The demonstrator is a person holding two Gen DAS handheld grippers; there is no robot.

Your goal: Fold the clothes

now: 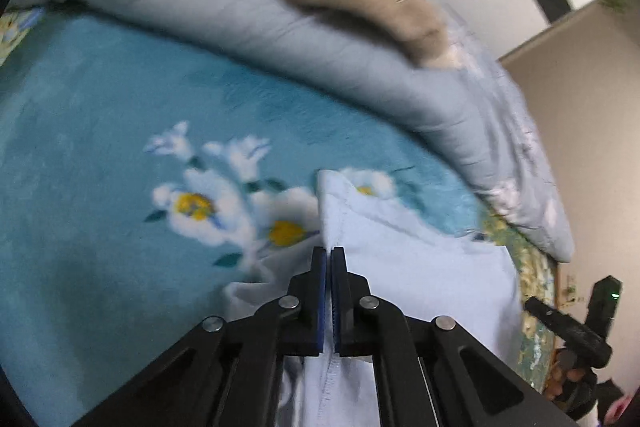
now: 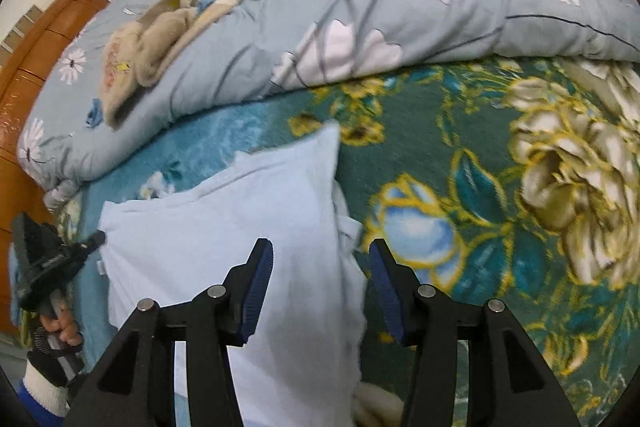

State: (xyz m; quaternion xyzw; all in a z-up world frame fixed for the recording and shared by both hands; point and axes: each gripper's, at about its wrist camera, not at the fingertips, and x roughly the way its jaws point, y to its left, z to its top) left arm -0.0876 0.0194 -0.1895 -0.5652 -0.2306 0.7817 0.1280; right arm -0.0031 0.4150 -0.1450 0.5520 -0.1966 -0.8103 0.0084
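A pale blue garment (image 1: 420, 287) lies partly folded on the teal flowered blanket (image 1: 100, 99). My left gripper (image 1: 329, 251) is shut on its stitched left edge, and the seam runs up between the pads. In the right wrist view the same garment (image 2: 240, 227) spreads below my right gripper (image 2: 320, 253). That gripper is open: its left finger stands over the cloth and its right finger over the blanket (image 2: 480, 155), just past the garment's ragged right edge. The left gripper (image 2: 96, 238), held by a gloved hand (image 2: 60, 331), shows at the garment's left corner.
A bulky blue-grey flowered quilt (image 2: 380, 7) is heaped along the far side of the bed, also seen as the quilt (image 1: 260, 27). A beige garment (image 2: 148, 39) lies on top of it. A wooden headboard (image 2: 36, 67) stands at the left.
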